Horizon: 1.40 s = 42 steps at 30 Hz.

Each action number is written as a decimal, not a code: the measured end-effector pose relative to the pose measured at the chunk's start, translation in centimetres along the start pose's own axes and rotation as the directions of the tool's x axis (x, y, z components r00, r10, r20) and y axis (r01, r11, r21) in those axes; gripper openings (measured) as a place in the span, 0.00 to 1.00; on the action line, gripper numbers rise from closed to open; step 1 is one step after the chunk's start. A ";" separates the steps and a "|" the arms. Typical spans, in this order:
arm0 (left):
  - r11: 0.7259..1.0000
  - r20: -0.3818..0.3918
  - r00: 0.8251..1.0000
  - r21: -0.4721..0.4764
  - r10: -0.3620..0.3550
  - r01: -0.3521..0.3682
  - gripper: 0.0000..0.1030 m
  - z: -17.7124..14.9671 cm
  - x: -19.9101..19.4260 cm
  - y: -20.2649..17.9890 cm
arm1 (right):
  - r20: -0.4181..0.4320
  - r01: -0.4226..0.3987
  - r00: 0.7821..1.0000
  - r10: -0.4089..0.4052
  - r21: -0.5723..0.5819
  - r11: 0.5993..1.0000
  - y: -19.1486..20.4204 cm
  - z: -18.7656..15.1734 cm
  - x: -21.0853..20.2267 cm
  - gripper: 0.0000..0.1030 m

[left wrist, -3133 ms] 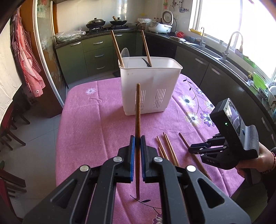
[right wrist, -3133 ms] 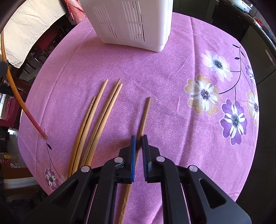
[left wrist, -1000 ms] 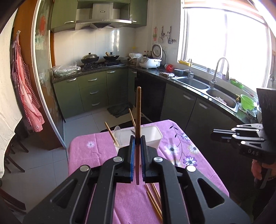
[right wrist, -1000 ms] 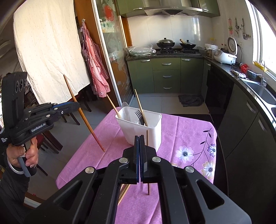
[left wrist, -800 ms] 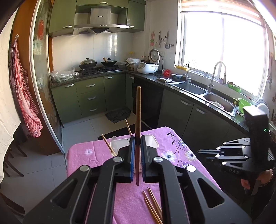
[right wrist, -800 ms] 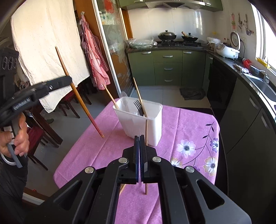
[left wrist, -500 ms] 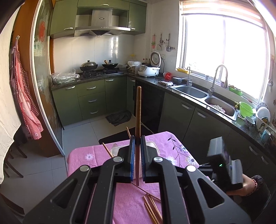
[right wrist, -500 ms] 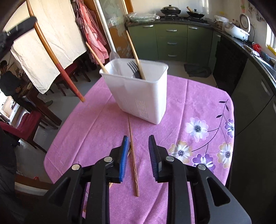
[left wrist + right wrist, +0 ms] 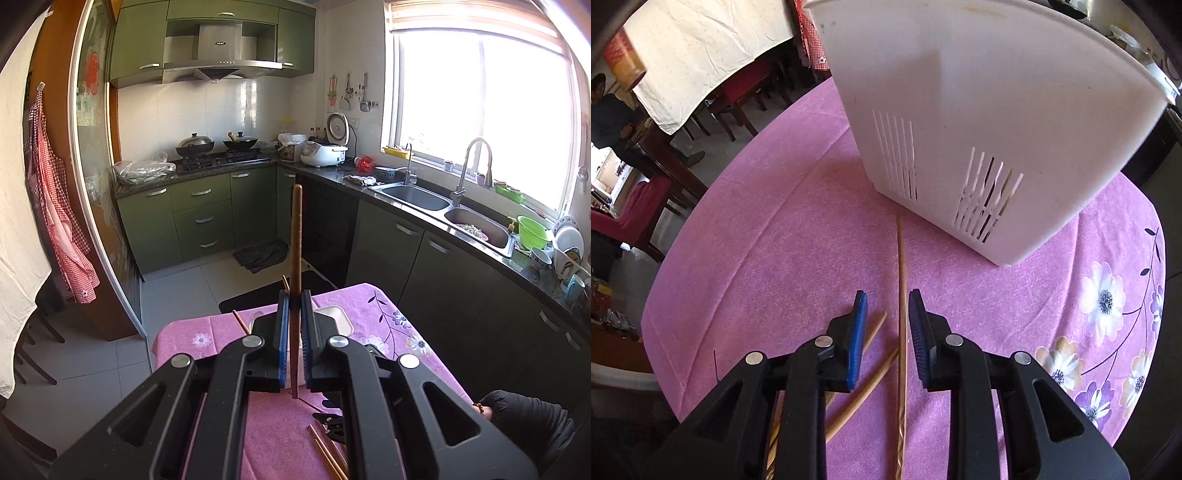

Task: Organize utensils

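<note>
My left gripper (image 9: 290, 325) is shut on a dark wooden chopstick (image 9: 296, 236) and holds it upright, high above the pink table. The white utensil holder (image 9: 334, 317) shows just behind the fingers, with chopstick tips sticking out. My right gripper (image 9: 886, 314) is open, low over the tablecloth. A pale chopstick (image 9: 901, 280) lies between its fingers, pointing at the white utensil holder (image 9: 979, 110). Other chopsticks (image 9: 864, 376) lie crossed under the left finger. The right gripper also shows in the left wrist view (image 9: 330, 424), partly hidden.
The pink flowered tablecloth (image 9: 783, 229) covers a rounded table. Red chairs (image 9: 635, 206) and a person (image 9: 609, 122) are off to the left. Green cabinets (image 9: 199, 218), a stove and a sink (image 9: 413, 194) line the kitchen walls.
My right gripper opened, let its chopstick drop on the cloth, and came down low in front of the holder. My left gripper still holds its chopstick upright, high up.
</note>
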<state>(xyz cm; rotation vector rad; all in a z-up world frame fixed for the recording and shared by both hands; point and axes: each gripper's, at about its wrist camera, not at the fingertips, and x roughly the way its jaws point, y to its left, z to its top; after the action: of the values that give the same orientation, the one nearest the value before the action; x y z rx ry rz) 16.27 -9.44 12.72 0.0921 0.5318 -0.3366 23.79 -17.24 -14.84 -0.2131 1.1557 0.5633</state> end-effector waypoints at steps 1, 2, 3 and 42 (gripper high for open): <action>1.000 -0.001 1.000 -0.001 -0.001 0.001 0.06 -0.1 0.1 0.1 | -0.003 0.002 1.000 -0.002 0.000 1.000 0.0 0.2 0.3 0.20; 1.000 -0.003 1.000 -0.002 -0.003 0.002 0.06 -0.1 0.2 0.1 | -0.008 0.009 1.000 -0.009 -0.001 1.000 0.0 0.4 0.5 0.17; 1.000 -0.004 1.000 -0.003 -0.004 0.004 0.06 -0.1 0.2 0.1 | -0.013 0.020 1.000 -0.020 -0.002 1.000 0.1 0.4 0.7 0.17; 1.000 -0.009 1.000 -0.008 0.001 -0.001 0.06 0.8 0.7 -0.1 | 0.007 0.052 0.999 -0.052 -0.016 0.999 -0.5 0.5 2.2 0.16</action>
<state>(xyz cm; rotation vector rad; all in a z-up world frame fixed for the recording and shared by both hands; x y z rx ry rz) 17.18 -9.82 13.07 0.0864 0.5423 -0.3328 25.08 -16.78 -16.68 -0.2539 1.1362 0.5274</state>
